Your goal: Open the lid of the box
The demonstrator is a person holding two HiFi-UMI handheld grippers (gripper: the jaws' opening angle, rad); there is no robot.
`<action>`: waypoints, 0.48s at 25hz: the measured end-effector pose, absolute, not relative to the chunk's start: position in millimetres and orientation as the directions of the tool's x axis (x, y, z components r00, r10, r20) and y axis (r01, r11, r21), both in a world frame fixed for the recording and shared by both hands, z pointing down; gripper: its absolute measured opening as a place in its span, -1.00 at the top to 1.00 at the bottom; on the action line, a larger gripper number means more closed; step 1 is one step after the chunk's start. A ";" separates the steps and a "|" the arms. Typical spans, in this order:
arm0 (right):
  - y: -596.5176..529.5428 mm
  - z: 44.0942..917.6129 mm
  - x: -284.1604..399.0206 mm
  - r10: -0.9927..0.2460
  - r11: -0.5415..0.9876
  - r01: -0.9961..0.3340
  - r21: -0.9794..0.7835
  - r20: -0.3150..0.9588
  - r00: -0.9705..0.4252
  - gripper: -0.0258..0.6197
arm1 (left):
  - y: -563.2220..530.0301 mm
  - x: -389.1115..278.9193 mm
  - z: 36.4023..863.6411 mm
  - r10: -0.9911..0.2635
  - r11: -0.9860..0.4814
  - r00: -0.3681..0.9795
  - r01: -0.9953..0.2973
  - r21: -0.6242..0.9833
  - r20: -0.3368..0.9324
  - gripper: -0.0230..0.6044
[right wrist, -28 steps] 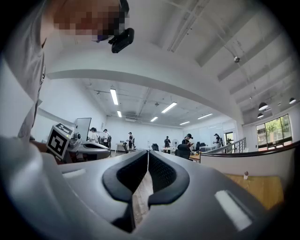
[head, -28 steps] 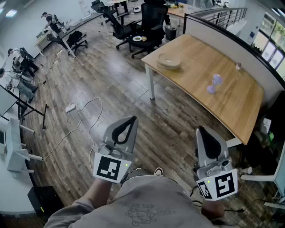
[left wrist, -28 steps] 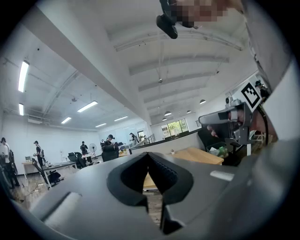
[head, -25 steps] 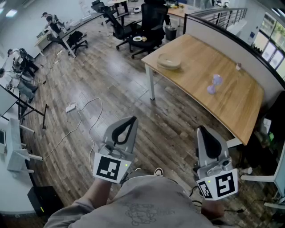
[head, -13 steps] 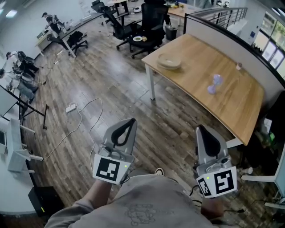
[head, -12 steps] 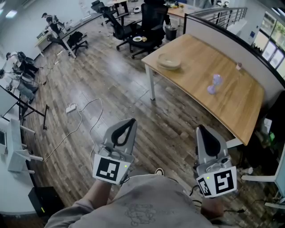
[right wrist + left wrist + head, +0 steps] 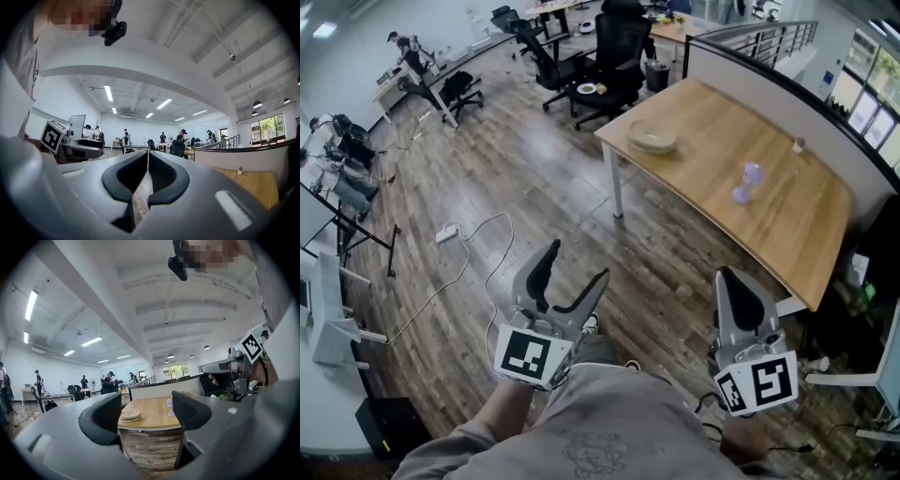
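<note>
Open-plan office with a wood-plank floor (image 7: 534, 178). A wooden table (image 7: 769, 225) stands ahead and to the right, with a low partition wall (image 7: 787, 89) along its far edge.

- The round tan box (image 7: 652, 139) sits near the table's near-left corner, lid on, untouched.
- Also on the table: a lavender hourglass-shaped item (image 7: 750, 181) mid-top, well apart from the box, and a tiny object (image 7: 798, 144) by the partition, too small to identify.
- The left gripper (image 7: 578, 262) is held low over the floor in front of the person's grey shirt (image 7: 609, 431). Its jaws are opening with nothing between them; its own view sees the table and box through the gap.
- The right gripper (image 7: 731, 275) is also low, jaws closed together and empty.
- Both are well apart from the table, with only floor between.
- The white table leg (image 7: 616, 187) is below the box corner, and black office chairs (image 7: 614, 52) stand past the table's far-left end.
- A power strip (image 7: 445, 232) with a white cable (image 7: 492, 253) trails across the floor left of the left gripper.
- People (image 7: 333, 159) are at desks along the far left.
</note>
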State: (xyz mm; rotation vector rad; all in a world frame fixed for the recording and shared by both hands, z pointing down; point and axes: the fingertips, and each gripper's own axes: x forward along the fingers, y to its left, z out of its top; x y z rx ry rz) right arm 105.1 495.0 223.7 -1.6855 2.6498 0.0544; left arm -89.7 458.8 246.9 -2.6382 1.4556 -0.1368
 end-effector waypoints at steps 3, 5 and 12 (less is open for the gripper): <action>489.3 227.6 107.0 -0.909 0.417 -0.908 0.032 -0.013 -0.418 0.87 | 450.8 -93.7 247.5 -0.853 -0.518 0.521 -0.842 -0.150 0.021 -0.16; 483.2 232.0 103.9 -0.908 0.419 -0.907 0.033 -0.008 -0.420 0.87 | 442.0 -98.3 247.4 -0.855 -0.513 0.519 -0.844 -0.157 0.004 -0.16; 439.5 243.5 86.3 -0.908 0.419 -0.908 0.028 0.021 -0.418 0.87 | 393.4 -112.3 253.8 -0.849 -0.521 0.528 -0.838 -0.161 -0.003 -0.16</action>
